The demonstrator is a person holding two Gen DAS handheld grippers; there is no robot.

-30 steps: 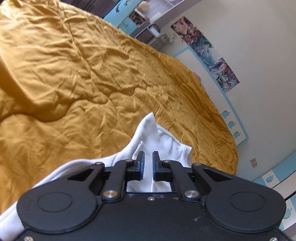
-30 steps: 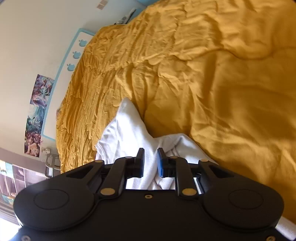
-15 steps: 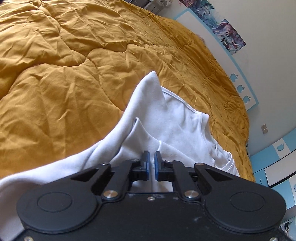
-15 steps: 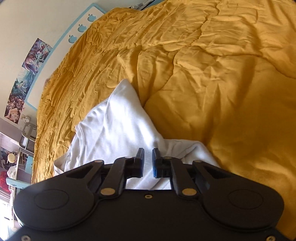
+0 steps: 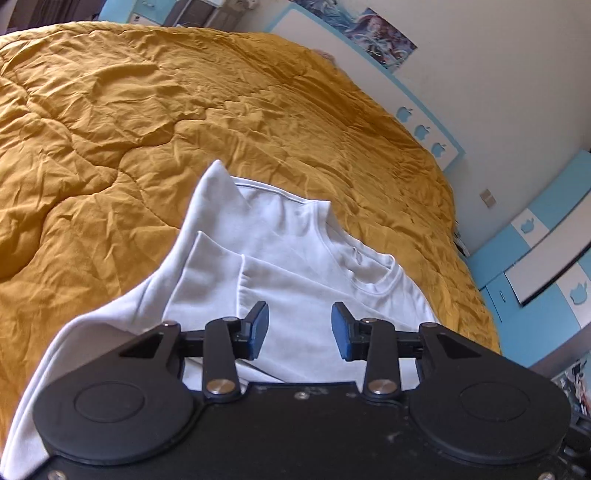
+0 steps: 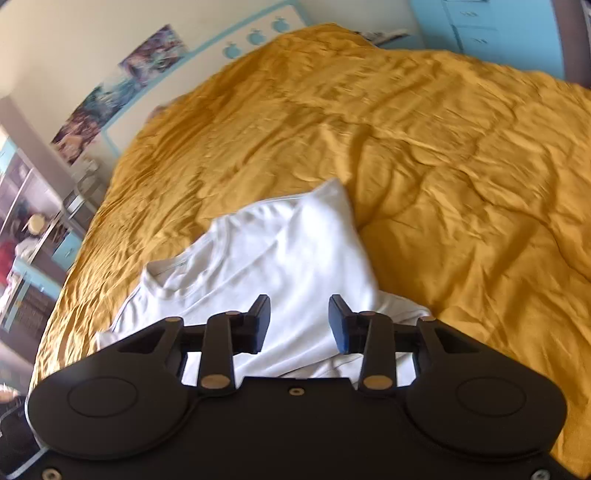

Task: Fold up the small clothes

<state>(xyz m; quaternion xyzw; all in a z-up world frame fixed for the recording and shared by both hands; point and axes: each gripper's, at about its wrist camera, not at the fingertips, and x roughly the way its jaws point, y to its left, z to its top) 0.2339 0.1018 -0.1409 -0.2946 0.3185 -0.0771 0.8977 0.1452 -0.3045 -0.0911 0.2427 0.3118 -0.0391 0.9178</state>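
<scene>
A small white T-shirt lies partly folded on a mustard-yellow quilt, one side laid over the body, the neckline toward the right. My left gripper hovers just above it, open, holding nothing. In the right wrist view the same shirt lies with its neckline at the left and a folded flap pointing away. My right gripper is above its near part, open and empty. The shirt's near edge is hidden under both gripper bodies.
The quilt covers the whole bed and is creased. A white wall with blue trim and posters runs behind the bed. Blue cabinets stand at the right in the left wrist view. Shelves stand at the left in the right wrist view.
Both grippers were shut on the white shirt and carried it over. Now both have opened and let it go. The shirt lies flatter on the quilt.
</scene>
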